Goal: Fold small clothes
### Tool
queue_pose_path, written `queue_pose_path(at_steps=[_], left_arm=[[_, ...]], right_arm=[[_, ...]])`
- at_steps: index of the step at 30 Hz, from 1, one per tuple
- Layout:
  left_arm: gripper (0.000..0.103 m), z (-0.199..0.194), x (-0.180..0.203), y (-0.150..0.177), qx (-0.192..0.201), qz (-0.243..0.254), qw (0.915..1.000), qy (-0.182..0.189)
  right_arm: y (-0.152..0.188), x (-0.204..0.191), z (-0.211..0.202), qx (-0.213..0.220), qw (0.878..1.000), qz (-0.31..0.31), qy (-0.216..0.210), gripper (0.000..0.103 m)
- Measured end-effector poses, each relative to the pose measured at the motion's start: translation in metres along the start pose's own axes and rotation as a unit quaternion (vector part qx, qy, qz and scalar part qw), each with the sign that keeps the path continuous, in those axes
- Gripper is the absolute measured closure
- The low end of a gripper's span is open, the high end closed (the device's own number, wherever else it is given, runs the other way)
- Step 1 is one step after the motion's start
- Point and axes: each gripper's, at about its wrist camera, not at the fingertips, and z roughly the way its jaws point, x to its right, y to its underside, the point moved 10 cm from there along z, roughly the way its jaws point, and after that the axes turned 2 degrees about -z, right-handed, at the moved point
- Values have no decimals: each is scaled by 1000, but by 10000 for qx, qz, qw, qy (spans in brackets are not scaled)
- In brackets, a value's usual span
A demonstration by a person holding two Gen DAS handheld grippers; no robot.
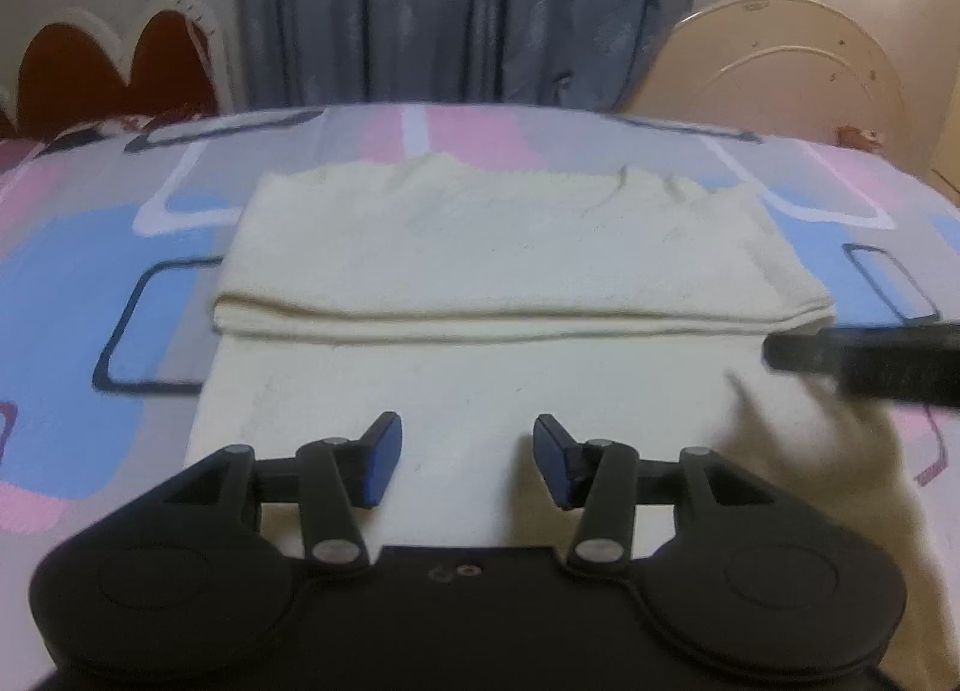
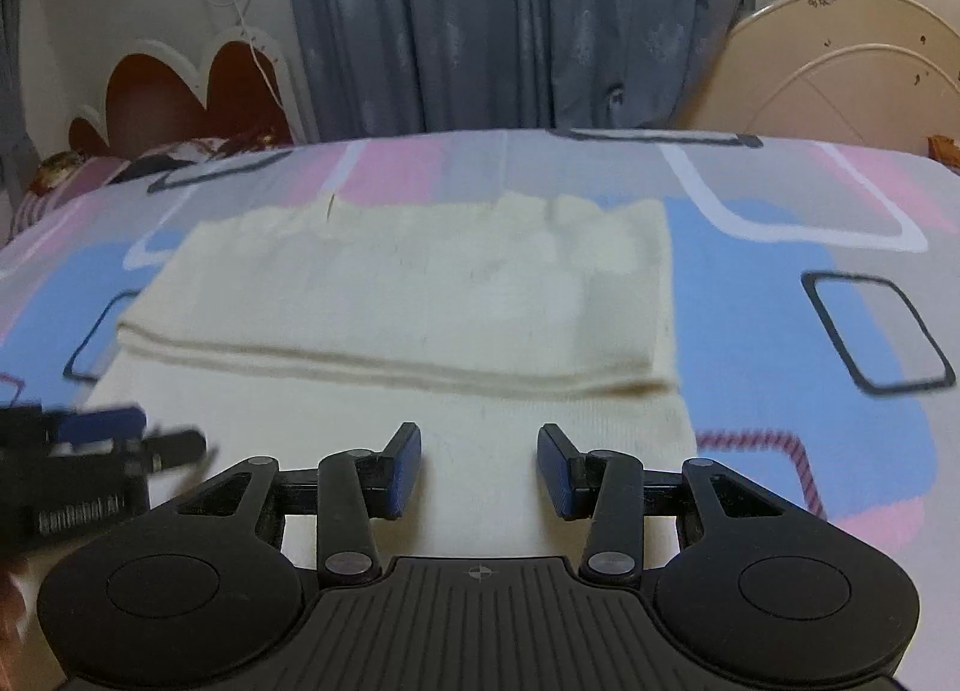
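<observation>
With both your left gripper (image 1: 468,460) and right gripper (image 2: 480,469) open and empty, the cream cloth (image 1: 510,247) lies half-folded on the bed (image 1: 90,247) just ahead, so I'd pinch both near corners evenly.

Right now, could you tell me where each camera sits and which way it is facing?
Left wrist: on the left claw, angled down across the cream cloth on the patterned bedsheet, toward the grey curtain; its open fingers show, and the right claw's tip enters at right.
Right wrist: on the right claw, aimed likewise; its open fingers show, the left claw blurred at the left edge.
Shared: cloth, bedsheet, curtain, heart-shaped headboard.
</observation>
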Motion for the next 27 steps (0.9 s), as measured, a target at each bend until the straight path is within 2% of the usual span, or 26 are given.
queue_pose_path(at_steps=[3, 7, 10, 13, 15, 17, 19, 23, 27], left_arm=[[54, 4, -3, 12, 25, -49, 10000, -22], [52, 0, 0, 16, 109, 163, 9997, -158], [47, -9, -8, 24, 75, 211, 9995, -229], [41, -20, -26, 37, 53, 83, 9994, -341], [41, -27, -35, 43, 10, -13, 9992, -399], [44, -33, -37, 45, -25, -55, 9988, -493], [49, -41, -32, 45, -80, -97, 9989, -456], [48, -62, -12, 46, 3, 56, 9998, -168], [49, -57, -10, 65, -269, 241, 9993, -56]], right_arm=[[2, -8, 1, -49, 9998, -4, -206, 60], [32, -42, 8, -347, 9973, -298, -574, 60], [49, -54, 3, -185, 9944, -982, -357, 58], [56, -39, -4, -147, 9924, -1215, -90, 54], [58, -24, -8, -174, 9933, -1132, 116, 45], [59, -19, -13, -196, 9947, -1000, 142, 45], [60, -34, -23, -165, 9956, -909, -120, 45], [61, -73, -45, -24, 9958, -703, -586, 45], [76, -84, -53, -48, 9962, -799, -351, 45]])
